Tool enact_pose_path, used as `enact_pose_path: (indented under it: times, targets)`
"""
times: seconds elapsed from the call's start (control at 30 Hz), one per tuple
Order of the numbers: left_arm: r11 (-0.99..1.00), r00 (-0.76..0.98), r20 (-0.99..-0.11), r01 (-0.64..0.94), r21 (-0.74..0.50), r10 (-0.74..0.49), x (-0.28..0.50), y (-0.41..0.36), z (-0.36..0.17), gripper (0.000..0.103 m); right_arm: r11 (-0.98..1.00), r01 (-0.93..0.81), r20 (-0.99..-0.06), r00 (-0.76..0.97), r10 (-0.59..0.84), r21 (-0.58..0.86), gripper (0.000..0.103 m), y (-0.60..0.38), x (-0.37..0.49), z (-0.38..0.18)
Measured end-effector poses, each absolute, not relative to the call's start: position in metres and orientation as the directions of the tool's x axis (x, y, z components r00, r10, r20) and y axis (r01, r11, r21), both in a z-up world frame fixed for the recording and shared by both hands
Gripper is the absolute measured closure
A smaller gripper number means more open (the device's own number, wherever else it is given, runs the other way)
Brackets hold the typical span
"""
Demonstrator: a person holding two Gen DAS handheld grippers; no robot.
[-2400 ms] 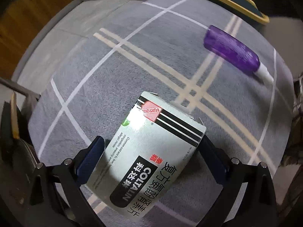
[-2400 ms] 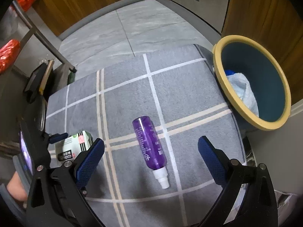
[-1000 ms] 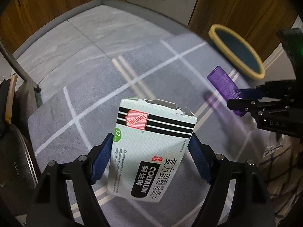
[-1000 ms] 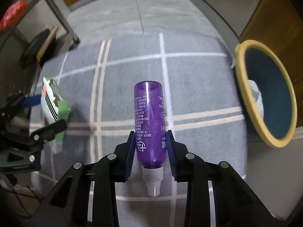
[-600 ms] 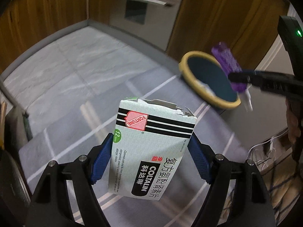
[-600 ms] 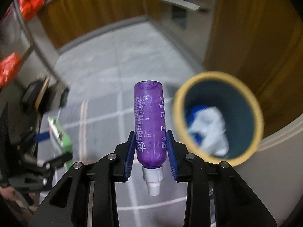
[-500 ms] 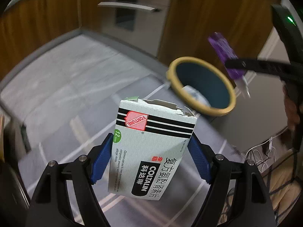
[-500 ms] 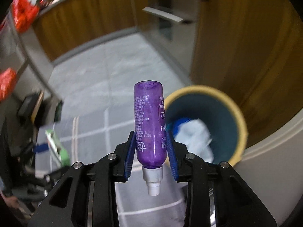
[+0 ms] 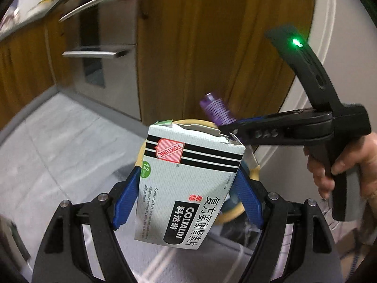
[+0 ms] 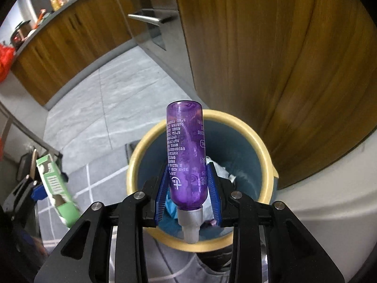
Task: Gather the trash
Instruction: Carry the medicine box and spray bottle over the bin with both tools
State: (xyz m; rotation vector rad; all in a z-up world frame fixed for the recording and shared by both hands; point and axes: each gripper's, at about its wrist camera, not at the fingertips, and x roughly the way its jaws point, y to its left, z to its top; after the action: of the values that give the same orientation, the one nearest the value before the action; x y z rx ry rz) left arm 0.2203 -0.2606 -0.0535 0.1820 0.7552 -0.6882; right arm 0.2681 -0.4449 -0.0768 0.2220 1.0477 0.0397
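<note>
My left gripper [image 9: 186, 195] is shut on a white medicine box [image 9: 188, 184] with black stripes and holds it in the air in front of the bin [image 9: 254, 173]. My right gripper [image 10: 187, 188] is shut on a purple bottle [image 10: 186, 153], white nozzle toward me, held over the blue bin with a yellow rim [image 10: 261, 148]. The bin holds white and blue trash [image 10: 221, 169]. The left wrist view shows the right gripper [image 9: 271, 132] with the bottle [image 9: 215, 108] above the bin. The right wrist view shows the box [image 10: 55, 186] at the left.
A grey rug with pale stripes [image 10: 99, 181] lies left of the bin. Wooden cabinet doors [image 10: 271, 59] and a white wall [image 10: 341, 188] stand close behind the bin. Grey floor tiles [image 10: 106, 108] stretch to the left. A metal stand [image 10: 28, 132] is at the far left.
Both grippers rose from the rug with their objects and moved toward the bin. The purple bottle now hangs over the bin opening, and the box is close in front of the bin.
</note>
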Motion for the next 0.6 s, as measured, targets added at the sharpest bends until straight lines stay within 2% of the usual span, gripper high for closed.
enact_pose_path:
  times: [0.1,0.6]
  targets:
    - [0.763,0.524,-0.695,0.643,-0.056,-0.493,0.227,-0.275,-0.065,0.028,0.975,0.095,-0.868,0.478,0.131,0.2,0.069,-0.45,0.28,-0.089]
    - [0.771,0.472,-0.728,0.625,-0.121,-0.497,0.254,-0.284,-0.102,0.031,0.977,0.132,-0.879,0.468,0.089,0.169,0.069,-0.452,0.3,-0.102]
